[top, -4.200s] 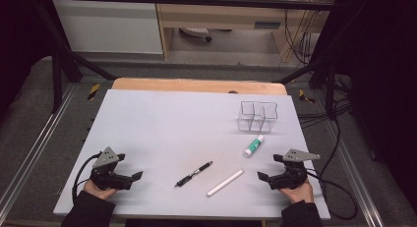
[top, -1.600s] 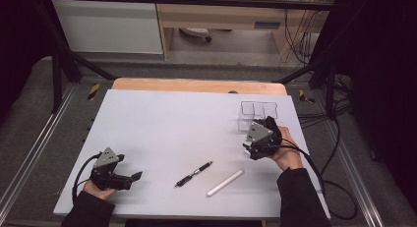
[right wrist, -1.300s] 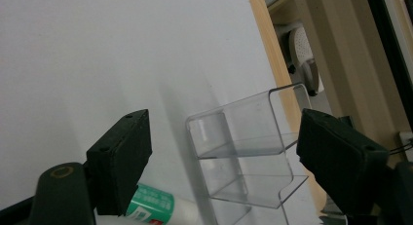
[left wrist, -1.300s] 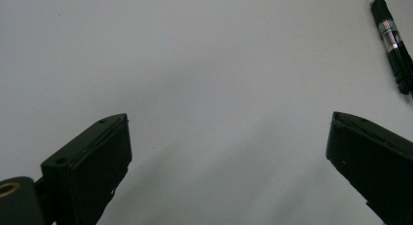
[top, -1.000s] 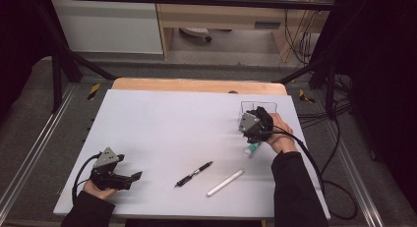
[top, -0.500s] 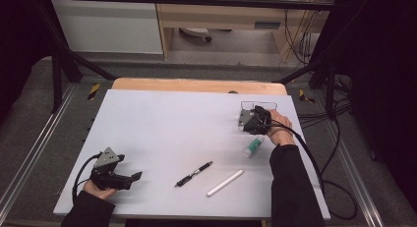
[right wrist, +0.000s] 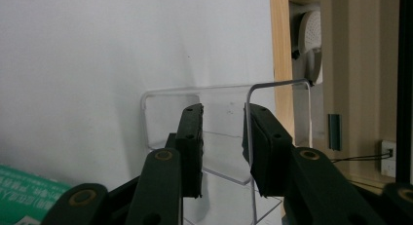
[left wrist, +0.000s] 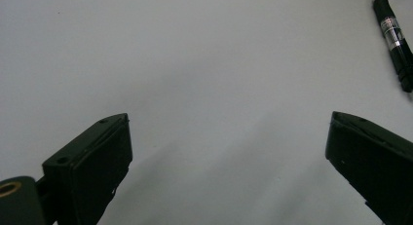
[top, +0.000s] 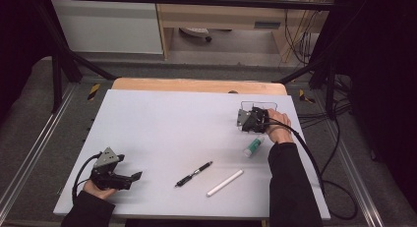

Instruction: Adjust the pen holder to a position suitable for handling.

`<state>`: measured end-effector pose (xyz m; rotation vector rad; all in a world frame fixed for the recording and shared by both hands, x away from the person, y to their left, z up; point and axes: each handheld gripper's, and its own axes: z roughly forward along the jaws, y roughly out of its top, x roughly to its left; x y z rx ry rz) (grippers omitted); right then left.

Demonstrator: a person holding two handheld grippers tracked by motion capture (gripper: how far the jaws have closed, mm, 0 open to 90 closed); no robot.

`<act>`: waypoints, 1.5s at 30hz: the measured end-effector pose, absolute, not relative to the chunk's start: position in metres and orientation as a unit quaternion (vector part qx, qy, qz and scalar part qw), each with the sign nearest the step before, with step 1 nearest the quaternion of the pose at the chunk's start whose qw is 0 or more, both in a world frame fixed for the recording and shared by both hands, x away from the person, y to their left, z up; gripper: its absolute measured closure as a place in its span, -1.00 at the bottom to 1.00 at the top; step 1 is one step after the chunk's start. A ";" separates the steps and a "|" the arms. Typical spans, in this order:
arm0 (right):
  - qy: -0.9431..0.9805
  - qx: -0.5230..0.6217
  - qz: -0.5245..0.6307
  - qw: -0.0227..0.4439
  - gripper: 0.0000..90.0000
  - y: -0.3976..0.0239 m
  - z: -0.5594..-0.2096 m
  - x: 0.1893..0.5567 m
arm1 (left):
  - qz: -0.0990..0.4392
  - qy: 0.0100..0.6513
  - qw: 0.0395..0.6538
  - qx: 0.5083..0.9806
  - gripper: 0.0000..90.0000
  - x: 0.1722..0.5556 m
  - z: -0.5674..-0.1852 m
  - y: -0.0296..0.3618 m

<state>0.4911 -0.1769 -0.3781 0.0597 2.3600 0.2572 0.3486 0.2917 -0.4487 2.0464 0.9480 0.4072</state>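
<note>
Clear plastic organizer (right wrist: 229,132), thin upright partitions

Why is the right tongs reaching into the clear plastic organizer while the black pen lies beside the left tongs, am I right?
Nearly: in the high view the black pen lies mid-table beside the white stick, apart from the left tongs. The right tongs is indeed at the clear plastic organizer.

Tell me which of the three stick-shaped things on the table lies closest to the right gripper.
The green and white tube: it lies just beside the right gripper at the clear organizer. The black pen and the white stick lie farther off, toward the table's near edge.
</note>
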 end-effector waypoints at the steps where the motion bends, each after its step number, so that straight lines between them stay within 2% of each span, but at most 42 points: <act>1: 0.924 0.021 0.098 0.370 0.58 -0.177 -0.377 0.490 | 0.162 0.377 0.412 0.814 -0.94 0.349 -0.449 0.292; 15: 0.940 -0.016 0.085 0.329 0.83 -0.178 -0.369 0.475 | 0.162 0.377 0.411 0.814 -0.93 0.348 -0.449 0.291; 23: 0.947 -0.033 0.071 0.312 0.88 -0.178 -0.367 0.470 | 0.160 0.376 0.410 0.816 -0.93 0.349 -0.449 0.290; 29: 0.948 -0.029 0.063 0.311 0.90 -0.178 -0.365 0.467 | 0.161 0.375 0.409 0.816 -0.93 0.348 -0.449 0.290; 33: 0.948 -0.042 0.043 0.312 0.98 -0.177 -0.368 0.464 | 0.160 0.375 0.409 0.816 -0.93 0.349 -0.449 0.290; 45: 0.941 -0.038 0.042 0.333 0.99 -0.171 -0.361 0.457 | 0.161 0.375 0.409 0.816 -0.93 0.349 -0.449 0.290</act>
